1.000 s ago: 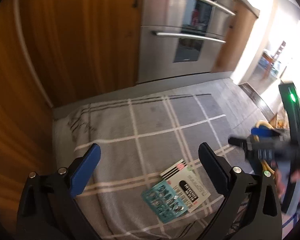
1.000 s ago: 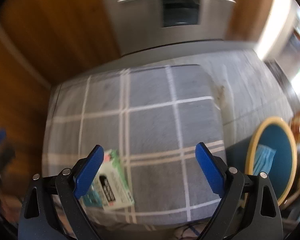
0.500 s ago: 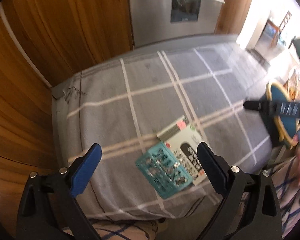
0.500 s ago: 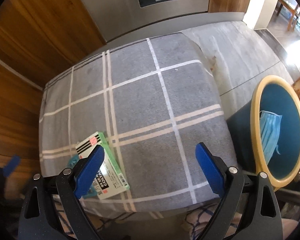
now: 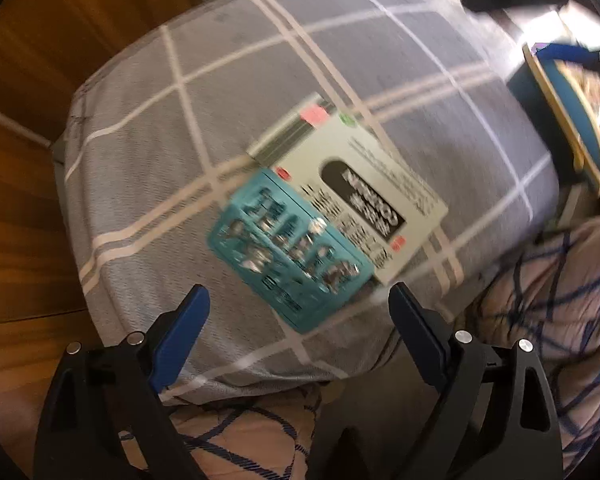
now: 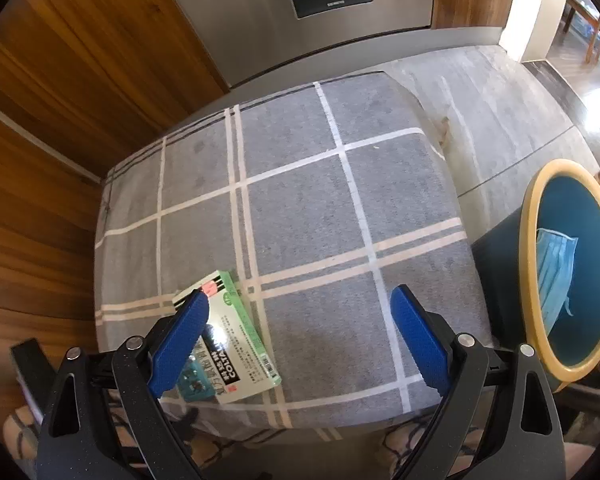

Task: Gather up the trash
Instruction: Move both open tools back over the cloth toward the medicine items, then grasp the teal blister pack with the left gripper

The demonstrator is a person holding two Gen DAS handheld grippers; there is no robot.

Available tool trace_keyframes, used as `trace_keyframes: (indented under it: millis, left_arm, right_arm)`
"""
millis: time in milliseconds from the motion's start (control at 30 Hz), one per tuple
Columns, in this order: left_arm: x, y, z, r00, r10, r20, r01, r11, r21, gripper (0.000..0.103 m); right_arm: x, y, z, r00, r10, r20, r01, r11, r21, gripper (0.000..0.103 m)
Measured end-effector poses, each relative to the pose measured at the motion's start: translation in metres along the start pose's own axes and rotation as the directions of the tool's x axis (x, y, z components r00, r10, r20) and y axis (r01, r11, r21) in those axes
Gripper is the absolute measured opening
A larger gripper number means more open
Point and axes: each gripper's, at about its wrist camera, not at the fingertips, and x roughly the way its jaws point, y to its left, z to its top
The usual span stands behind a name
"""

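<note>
Wooden panelling (image 6: 60, 92) was seen at the far left, with a steel oven front (image 6: 300, 8) behind a grey checked cushion (image 6: 308, 208) that filled the middle of both views. Near the cushion's front edge a teal blister pack (image 5: 288, 248) was lying against a white medicine box (image 5: 356, 196), partly overlapped by it. The left gripper (image 5: 298, 304) was poised directly above these two, its jaws spread wide with nothing yet between the pads; they had just been closing slightly. The right gripper (image 6: 300, 328) was held gaping and empty over the cushion. At the far right a blue bin (image 6: 572, 264) with a tan rim was standing beside the cushion, a face mask (image 6: 556, 276) already inside. The step in hand was judged to be the approach to the pack; next, the jaws would need lowering around its thin edges before being closed.
</note>
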Motion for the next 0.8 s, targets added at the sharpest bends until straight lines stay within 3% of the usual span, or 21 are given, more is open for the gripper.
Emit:
trace_keyframes:
  millis: [233, 500, 633, 733, 800]
  left_arm:
    - [0.031, 0.0, 0.0, 0.995, 0.046, -0.087, -0.049, 0.998, -0.031, 0.083]
    - [0.035, 0.014, 0.005, 0.995, 0.099, 0.03, -0.093, 0.983, -0.156, 0.081]
    - [0.044, 0.039, 0.009, 0.992, 0.119, 0.03, -0.107, 0.957, -0.27, 0.081]
    - [0.038, 0.06, 0.003, 0.995, 0.08, 0.059, -0.05, 0.917, -0.395, 0.081]
    - [0.029, 0.071, 0.0, 0.992, 0.029, 0.123, 0.033, 0.883, -0.468, 0.084]
  right_arm:
    - [0.002, 0.003, 0.0, 1.0, -0.003, -0.007, 0.003, 1.0, -0.011, 0.092]
    - [0.004, 0.006, 0.0, 1.0, -0.003, -0.01, 0.003, 1.0, -0.014, 0.092]
    - [0.005, 0.007, 0.001, 1.0, -0.007, -0.01, 0.007, 1.0, -0.016, 0.092]
    - [0.007, 0.006, 0.0, 1.0, -0.005, -0.018, 0.005, 1.0, -0.007, 0.092]
    - [0.008, 0.006, 0.0, 1.0, -0.003, -0.022, 0.003, 1.0, -0.004, 0.092]
